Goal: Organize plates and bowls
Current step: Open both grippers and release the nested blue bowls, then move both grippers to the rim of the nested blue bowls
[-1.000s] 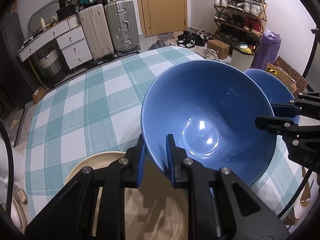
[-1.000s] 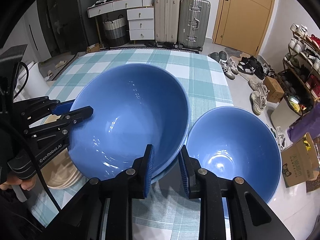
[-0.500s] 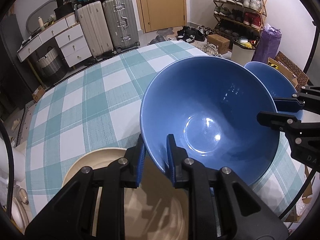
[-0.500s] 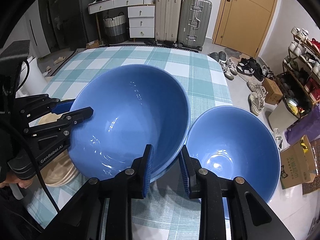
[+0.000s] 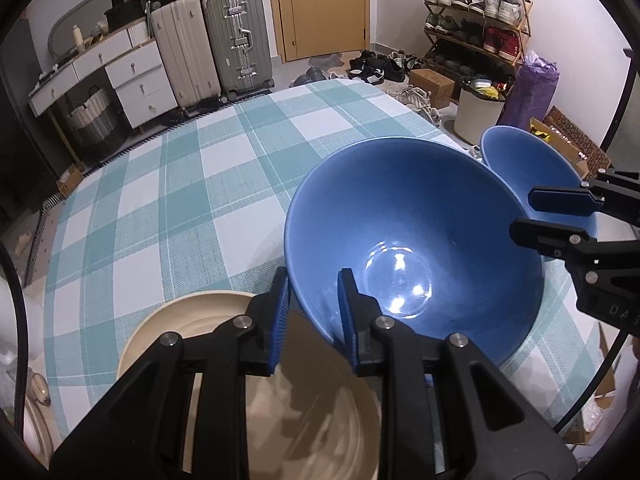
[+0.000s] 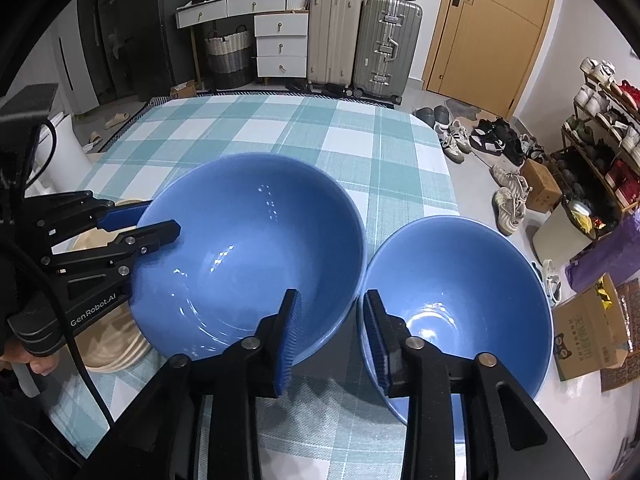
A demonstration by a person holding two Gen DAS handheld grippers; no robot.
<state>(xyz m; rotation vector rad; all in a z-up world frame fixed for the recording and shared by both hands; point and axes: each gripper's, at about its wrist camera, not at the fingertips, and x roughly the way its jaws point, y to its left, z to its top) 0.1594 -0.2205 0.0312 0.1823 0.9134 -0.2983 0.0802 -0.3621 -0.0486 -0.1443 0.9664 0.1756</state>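
Both claws, the left gripper (image 5: 310,312) at the large blue bowl's (image 6: 248,256) nine o'clock rim and the right gripper (image 6: 332,336) at its five o'clock, had just been opening and stood slack astride it; judged a release beside the smaller blue bowl (image 6: 460,300).

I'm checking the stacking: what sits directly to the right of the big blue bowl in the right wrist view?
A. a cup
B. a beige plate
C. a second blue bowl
C: a second blue bowl stands right of the big blue bowl; the beige plates lie left.
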